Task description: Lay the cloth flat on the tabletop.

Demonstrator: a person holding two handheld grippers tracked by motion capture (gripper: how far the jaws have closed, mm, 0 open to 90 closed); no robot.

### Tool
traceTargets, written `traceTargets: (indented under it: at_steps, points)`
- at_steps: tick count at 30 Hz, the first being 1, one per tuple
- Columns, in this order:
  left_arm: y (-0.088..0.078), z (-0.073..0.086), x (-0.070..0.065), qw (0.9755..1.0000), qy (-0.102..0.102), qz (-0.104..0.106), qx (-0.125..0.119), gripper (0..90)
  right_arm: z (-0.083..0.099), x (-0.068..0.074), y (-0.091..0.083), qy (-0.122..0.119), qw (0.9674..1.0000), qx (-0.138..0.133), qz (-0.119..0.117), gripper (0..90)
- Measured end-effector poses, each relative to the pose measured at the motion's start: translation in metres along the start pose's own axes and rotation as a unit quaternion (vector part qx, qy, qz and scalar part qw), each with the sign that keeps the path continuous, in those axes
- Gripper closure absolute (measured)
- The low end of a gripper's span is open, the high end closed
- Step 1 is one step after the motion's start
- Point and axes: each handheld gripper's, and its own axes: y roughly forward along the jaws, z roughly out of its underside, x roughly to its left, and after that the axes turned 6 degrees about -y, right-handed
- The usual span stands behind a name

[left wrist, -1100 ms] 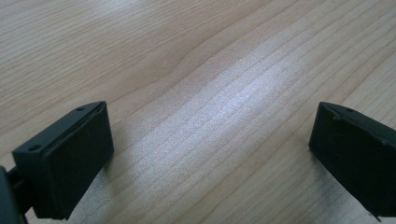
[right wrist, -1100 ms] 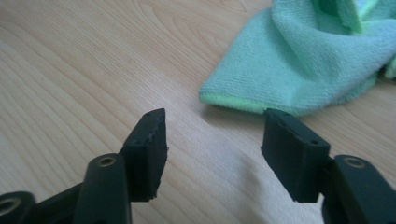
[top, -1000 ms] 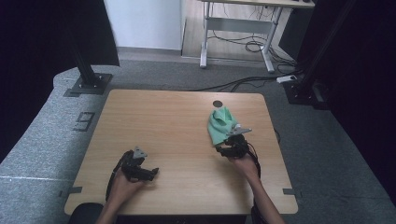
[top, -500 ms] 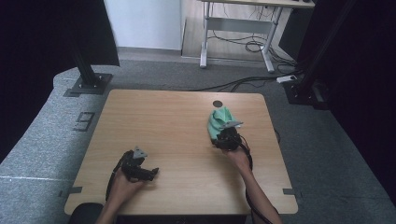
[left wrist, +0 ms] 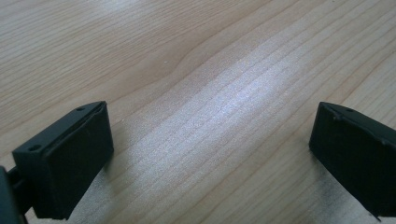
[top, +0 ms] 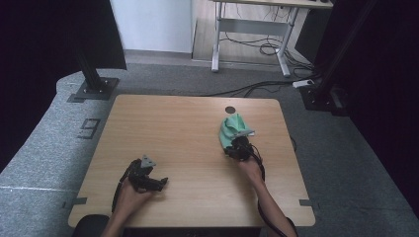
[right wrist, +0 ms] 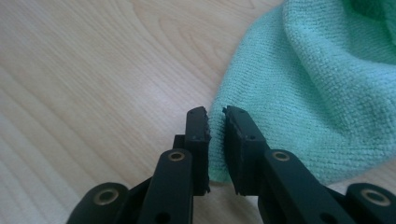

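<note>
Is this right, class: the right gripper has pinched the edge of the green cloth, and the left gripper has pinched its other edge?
Not quite. The right gripper does pinch the green cloth at its edge, but the left gripper is open over bare table with nothing between its jaws, as the left gripper view shows.

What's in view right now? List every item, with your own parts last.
cloth: 1, green, bunched at the table's right side, near edge between the right gripper's jaws
table: 1, light wood, centre of the high view
round mark: 1, dark, on the table just beyond the cloth
desk frame: 1, white legs, far side of the room, cables under it
stand bases: 2, black, on the grey floor at the table's far corners
left gripper: 1, black, near left of the table, jaws wide apart over bare wood
right gripper: 1, black, jaws have just been closing on the cloth's edge
forearms: 2, coming in from the near edge
</note>
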Motion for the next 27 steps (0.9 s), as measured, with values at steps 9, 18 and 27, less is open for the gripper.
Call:
traceTargets:
  at_steps: [9, 18, 27]
  points:
    - [0.0, 0.0, 0.0, 1.0, 0.0, 0.0, 0.0, 0.0, 0.005, 0.012, -0.002, -0.006, 0.9995, -0.009, -0.029, 78.9]
    - [0.0, 0.0, 0.0, 1.0, 0.001, 0.0, 0.001, 0.0, 0.004, 0.048, 0.0, -0.03, 0.9977, -0.006, -0.06, 77.8]
    - [0.0, 0.0, 0.0, 1.0, 0.001, 0.0, 0.001, 0.0, 0.003, 0.078, 0.001, -0.048, 0.9943, -0.006, -0.095, 76.2]
